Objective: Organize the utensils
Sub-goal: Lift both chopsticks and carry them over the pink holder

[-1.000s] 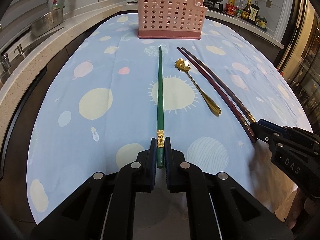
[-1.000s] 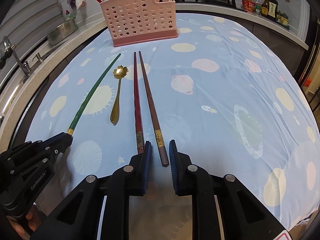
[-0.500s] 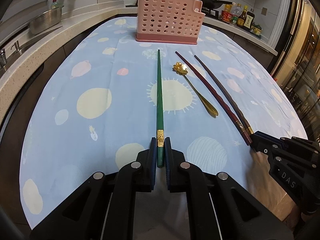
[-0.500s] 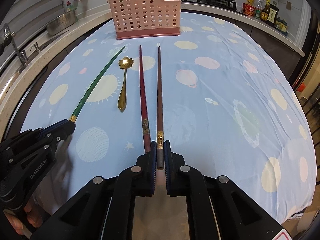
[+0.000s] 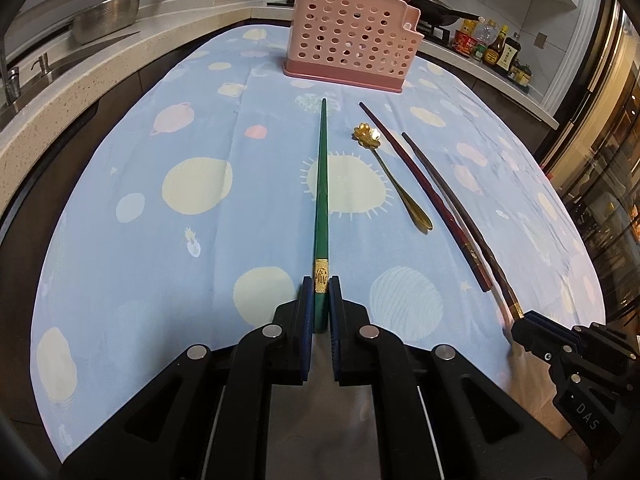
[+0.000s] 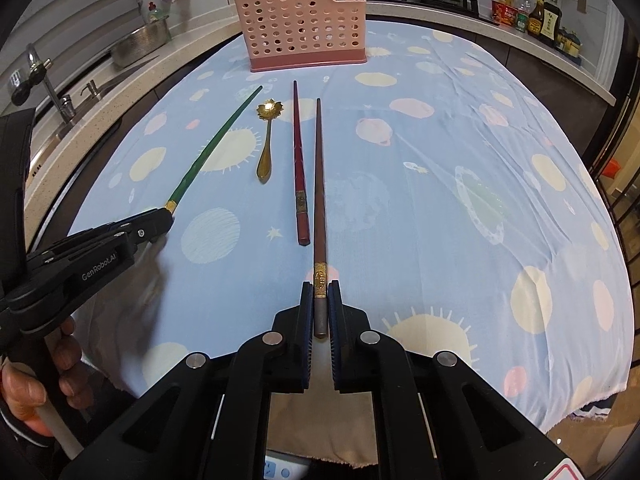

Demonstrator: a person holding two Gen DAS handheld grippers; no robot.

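On the blue spotted tablecloth (image 5: 120,240), the left gripper (image 5: 320,300) pinched the butt of the green chopstick (image 5: 322,184), which pointed toward the pink perforated holder (image 5: 352,40). Right of it lay the gold flower spoon (image 5: 394,176), then the red chopstick (image 6: 298,160), flat and loose. Farthest right, the right gripper (image 6: 320,304) was clamped on the brown chopstick (image 6: 319,184), just beside the red one.

Pink perforated utensil holder (image 6: 306,28); green chopstick (image 5: 322,184), gold spoon (image 6: 267,136); blue planet-print tablecloth (image 6: 440,208)
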